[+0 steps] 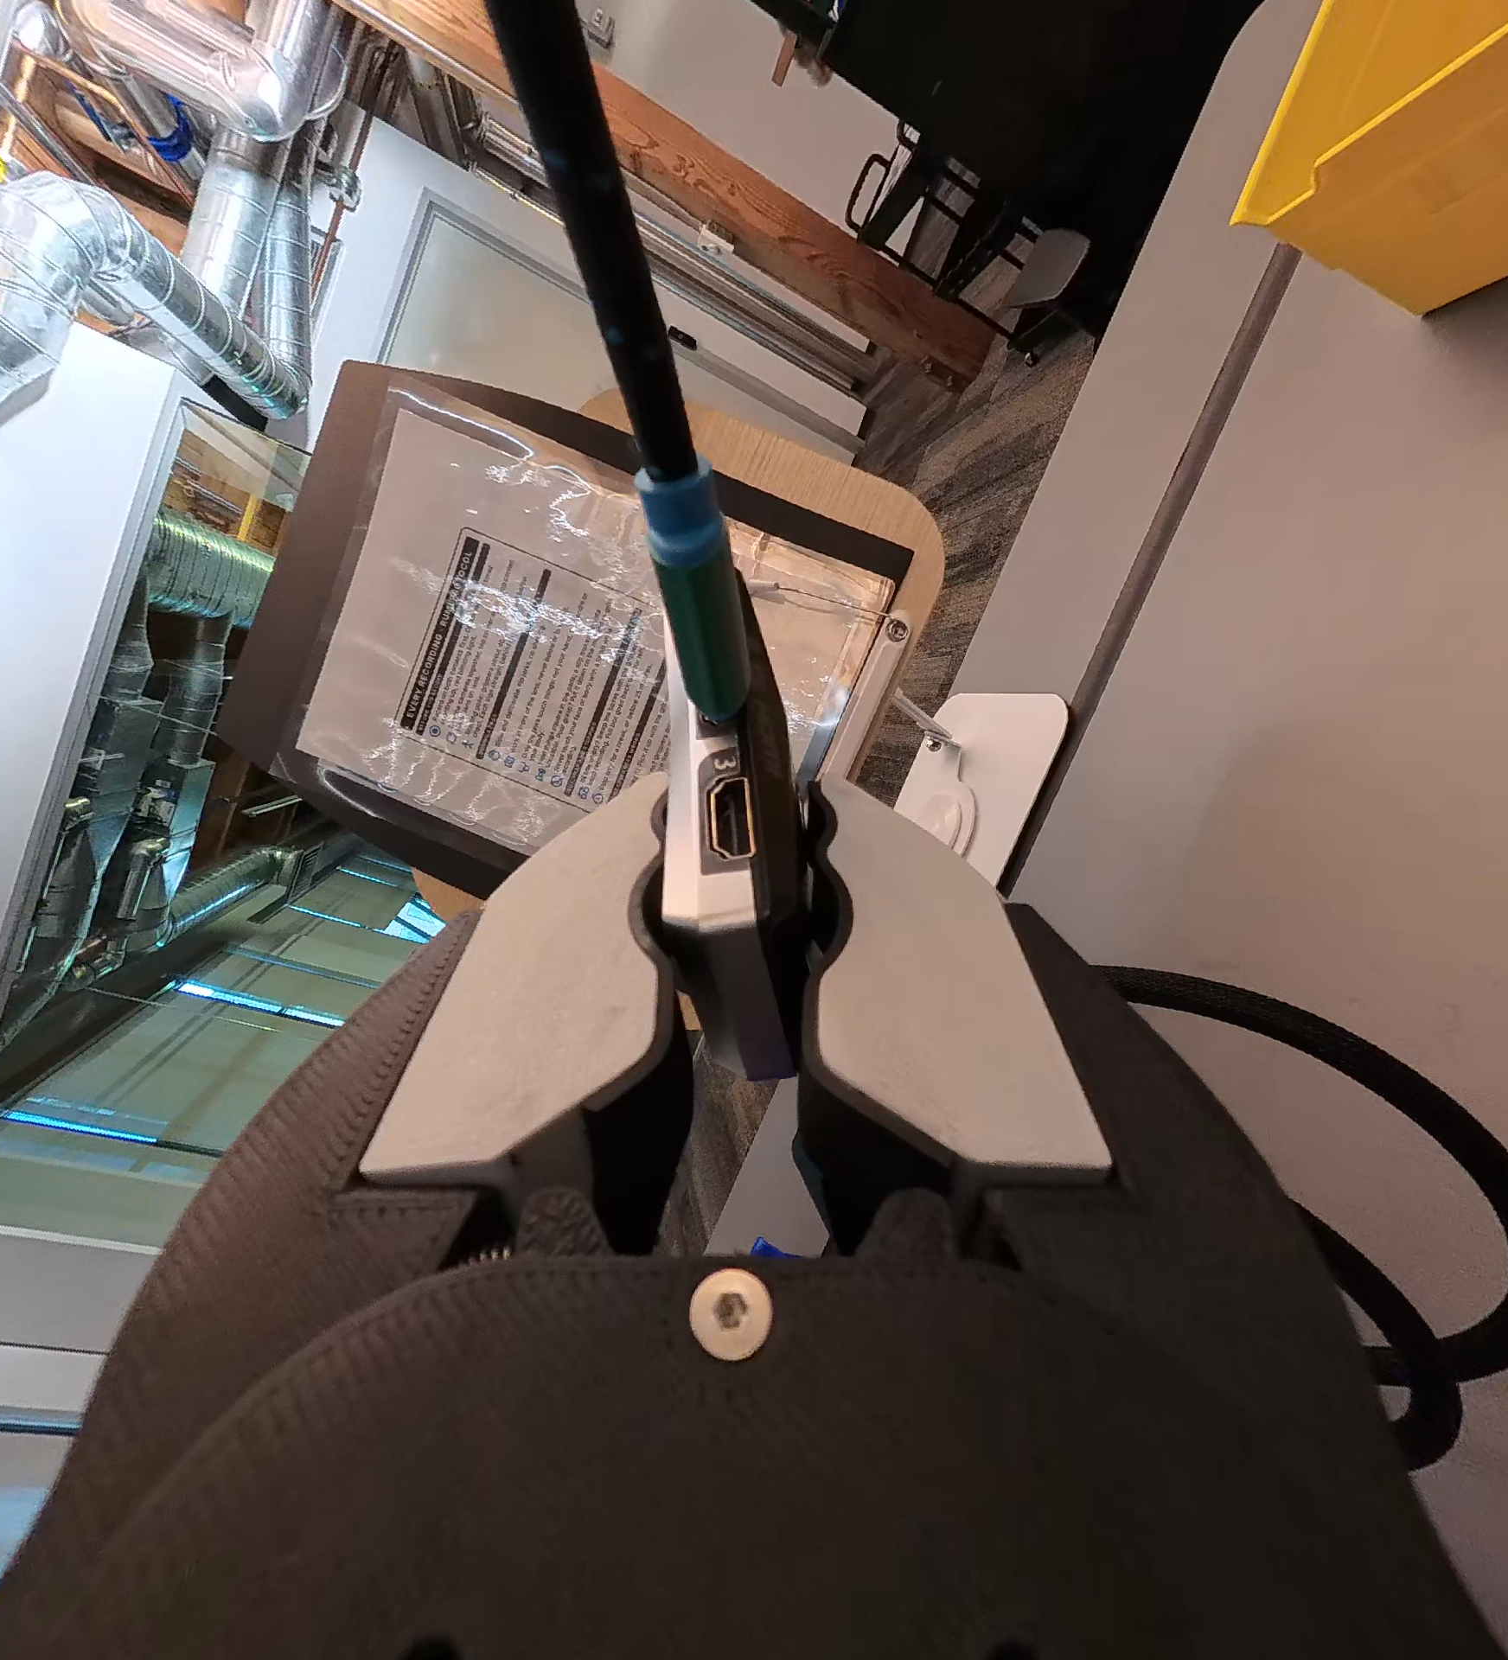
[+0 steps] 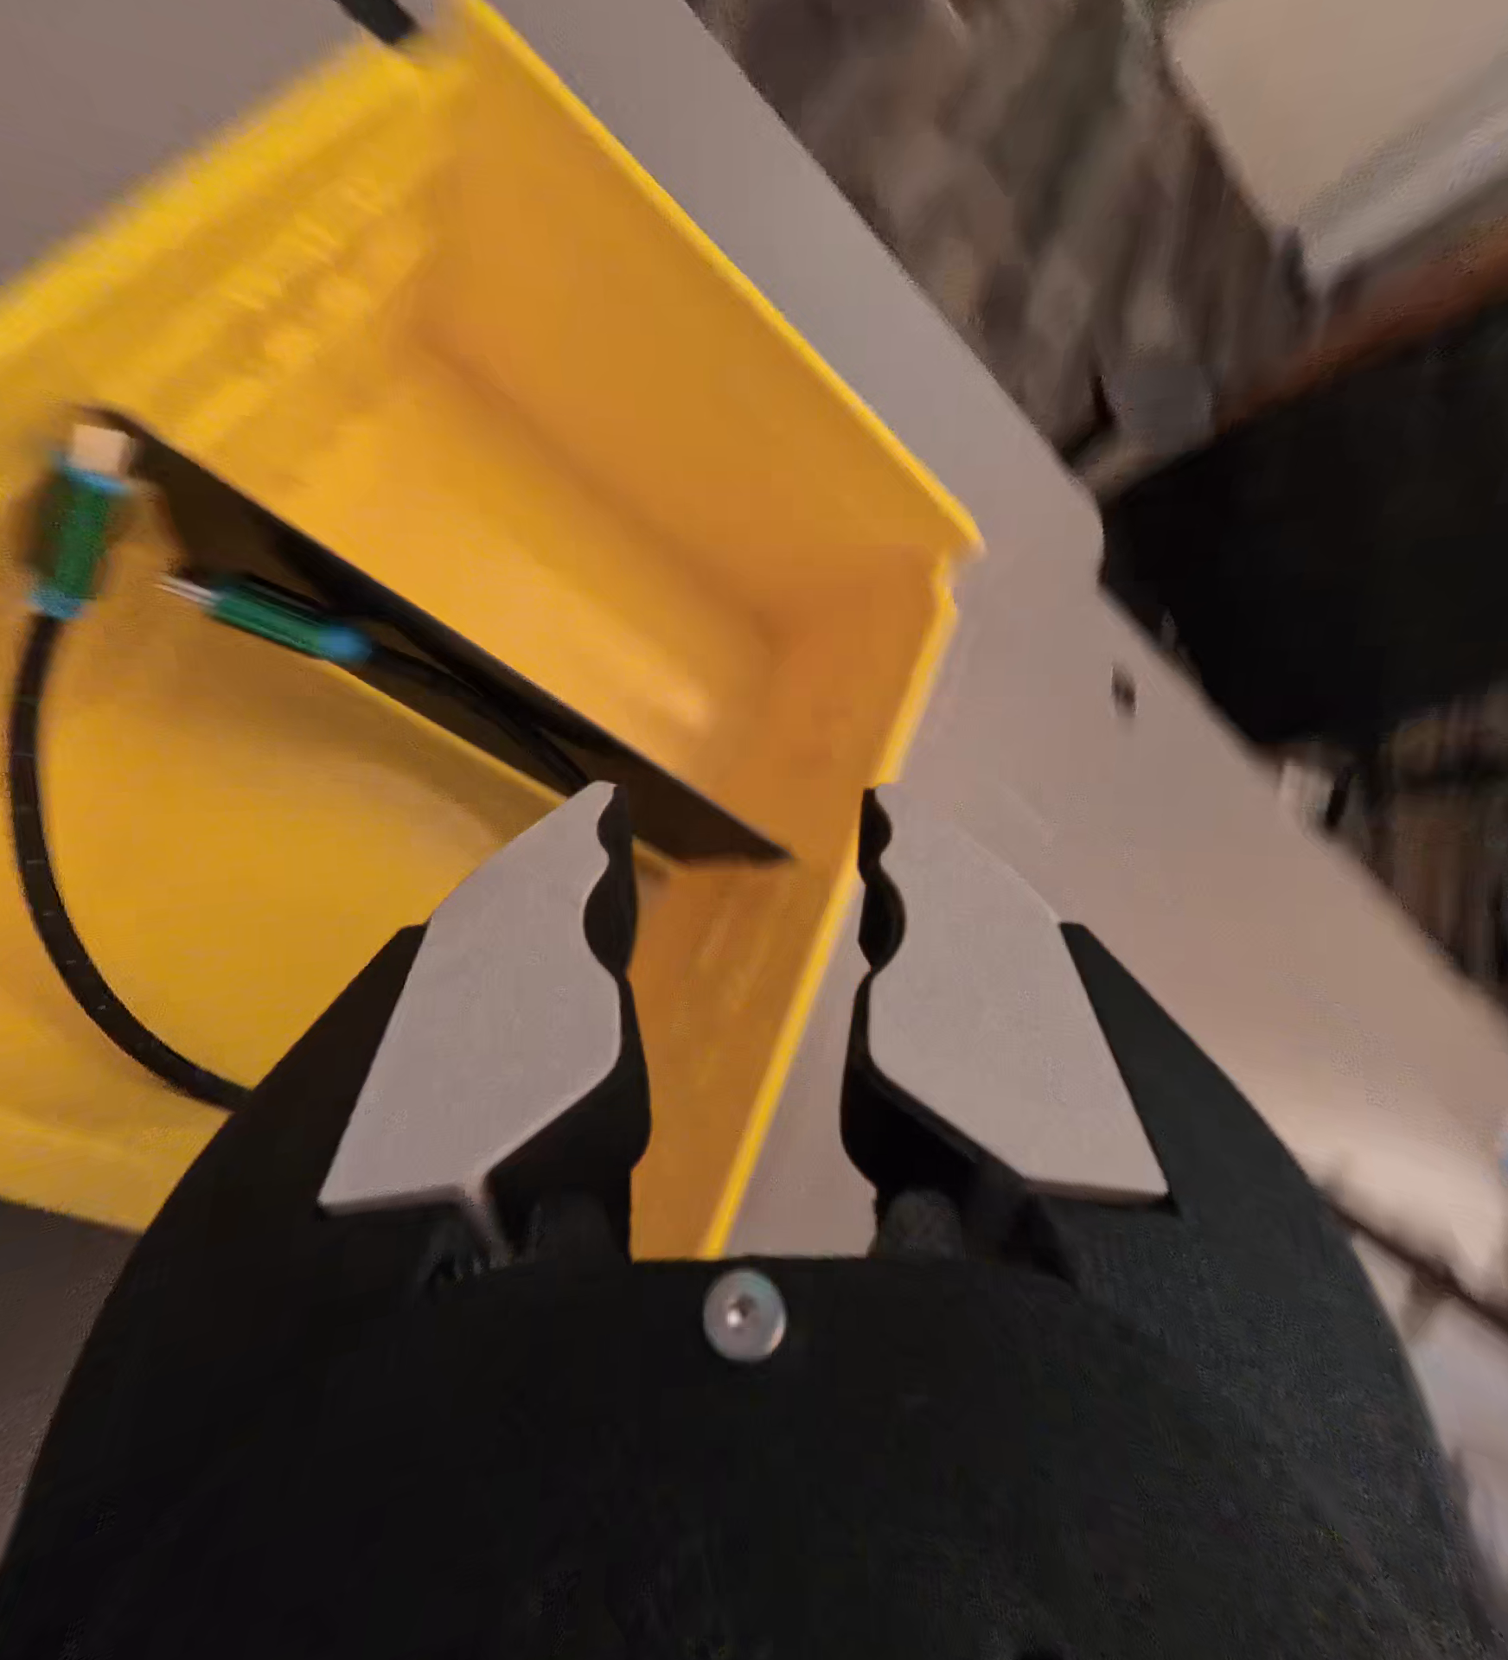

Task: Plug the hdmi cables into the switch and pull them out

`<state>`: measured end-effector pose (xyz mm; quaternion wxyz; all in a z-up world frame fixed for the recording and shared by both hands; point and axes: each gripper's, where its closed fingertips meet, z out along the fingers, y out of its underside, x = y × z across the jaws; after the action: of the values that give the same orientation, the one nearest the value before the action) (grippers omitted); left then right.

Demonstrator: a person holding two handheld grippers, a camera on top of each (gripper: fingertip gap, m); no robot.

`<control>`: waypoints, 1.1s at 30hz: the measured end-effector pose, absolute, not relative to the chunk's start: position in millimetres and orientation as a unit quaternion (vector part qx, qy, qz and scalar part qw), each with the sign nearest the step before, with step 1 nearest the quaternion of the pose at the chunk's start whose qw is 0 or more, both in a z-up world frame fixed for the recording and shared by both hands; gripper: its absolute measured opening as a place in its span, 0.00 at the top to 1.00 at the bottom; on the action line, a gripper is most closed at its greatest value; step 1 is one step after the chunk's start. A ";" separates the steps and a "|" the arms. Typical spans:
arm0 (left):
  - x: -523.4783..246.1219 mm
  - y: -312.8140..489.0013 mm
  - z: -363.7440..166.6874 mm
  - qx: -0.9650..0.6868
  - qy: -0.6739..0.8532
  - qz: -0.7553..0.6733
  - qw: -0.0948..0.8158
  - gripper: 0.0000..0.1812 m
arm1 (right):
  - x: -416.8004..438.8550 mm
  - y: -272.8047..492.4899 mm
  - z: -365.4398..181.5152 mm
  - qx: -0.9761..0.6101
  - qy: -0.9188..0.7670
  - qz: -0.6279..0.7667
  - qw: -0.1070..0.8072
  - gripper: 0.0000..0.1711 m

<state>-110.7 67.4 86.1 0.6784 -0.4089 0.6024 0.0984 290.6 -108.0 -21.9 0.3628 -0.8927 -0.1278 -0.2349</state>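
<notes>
Silver ducts and a wooden beam filled the background of the left wrist view, with a laminated sheet on a dark board just behind the work. Grey tabletop ran along the right side, carrying a yellow bin at the far corner and a loop of black braided hose nearer the camera.

The left tool was clamped on the switch, a slim silver-and-black box held edge-on between the 2 grey fingers. 1 empty port faced the camera just above the fingertips. Beyond it, a plugged cable with a green and blue connector sat in the switch, its black cord rising out of the top of the frame.

The right wrist view was blurred. The right tool was spread wide with nothing between its fingers, poised over the near corner of the yellow bin. Inside the bin lay 2 loose cables: 1 green connector at the left with a black cord curving down, and a second green connector lying along a dark flat strip.
</notes>
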 end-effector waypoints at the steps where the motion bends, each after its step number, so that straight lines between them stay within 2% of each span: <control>1: -110.1 67.1 85.4 -0.409 0.603 0.099 0.677 0.87 | 307.6 -124.0 -25.3 -0.914 -0.061 -0.230 0.330 0.69; 3: -109.1 66.5 84.0 -0.408 0.606 0.101 0.676 0.87 | 323.2 -147.5 -38.6 -0.939 0.028 -0.192 0.282 0.69; 6: -108.0 66.2 82.6 -0.408 0.608 0.101 0.674 0.87 | 326.2 -154.8 -62.5 -0.950 0.062 -0.134 0.274 0.70; 9: -107.4 66.0 81.3 -0.410 0.609 0.097 0.673 0.87 | 330.5 -175.2 -97.7 -0.972 0.104 -0.098 0.185 0.83; 11: -107.0 65.8 81.8 -0.409 0.607 0.096 0.674 0.87 | 321.0 -175.6 -105.9 -0.974 0.130 -0.041 0.178 0.92; 13: -106.9 65.5 82.8 -0.407 0.606 0.096 0.677 0.88 | 314.0 -177.8 -105.7 -0.969 0.175 0.007 0.175 0.95; 16: -106.9 66.5 81.0 -0.407 0.608 0.102 0.674 0.87 | 299.9 -182.9 -105.8 -0.961 0.213 0.067 0.161 0.96; 21: -106.0 67.7 78.0 -0.402 0.612 0.111 0.672 0.87 | 297.6 -185.3 -103.5 -0.963 0.215 0.062 0.148 0.96; 24: -105.4 67.2 79.2 -0.390 0.611 0.122 0.677 0.87 | 301.4 -187.7 -84.9 -0.956 0.238 0.046 0.162 0.96; 27: -104.2 65.3 82.2 -0.378 0.608 0.130 0.686 0.87 | 305.2 -188.7 -49.1 -0.955 0.223 -0.048 0.189 0.95; 33: -104.0 62.5 85.5 -0.364 0.606 0.144 0.693 0.87 | 281.8 -147.9 85.1 -0.865 0.165 -0.204 0.428 0.87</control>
<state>-104.0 62.5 85.5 0.6926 -0.3643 0.6056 0.1443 281.8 -147.9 85.1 0.4283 -0.8647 0.1652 -0.2038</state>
